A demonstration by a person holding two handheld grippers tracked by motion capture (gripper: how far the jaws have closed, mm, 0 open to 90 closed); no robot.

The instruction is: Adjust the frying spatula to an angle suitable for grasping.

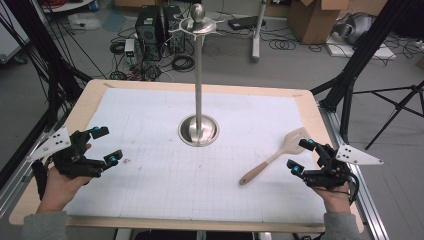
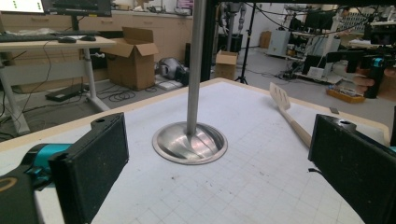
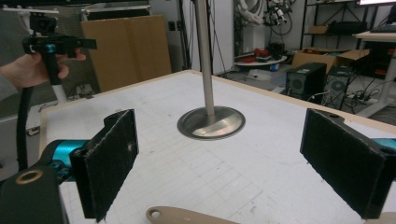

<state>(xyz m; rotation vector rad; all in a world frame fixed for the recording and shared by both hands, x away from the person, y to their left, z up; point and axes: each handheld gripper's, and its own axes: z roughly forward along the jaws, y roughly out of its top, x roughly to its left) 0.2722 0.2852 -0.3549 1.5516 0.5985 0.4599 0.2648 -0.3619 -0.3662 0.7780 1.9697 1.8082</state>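
Observation:
A metal stand [image 1: 198,75] with a round base [image 1: 198,130] and hooks at its top rises from the middle of the white gridded mat [image 1: 150,165]. A beige slotted spatula [image 1: 272,157] lies flat on the mat at the right, handle toward me. My right gripper [image 1: 301,157] is open just right of the spatula's blade, nothing between its jaws; the spatula's handle end [image 3: 180,215] lies below them. My left gripper [image 1: 107,145] is open at the mat's left edge, empty. The stand base [image 2: 190,141] and spatula [image 2: 289,113] lie ahead of it.
The mat covers a wooden table [image 1: 90,95]. Beyond the far edge stand computer towers [image 1: 150,25], cables and cardboard boxes [image 1: 315,17] on the floor. Black tripod legs [image 1: 360,65] rise at the right, a dark frame [image 1: 30,60] at the left.

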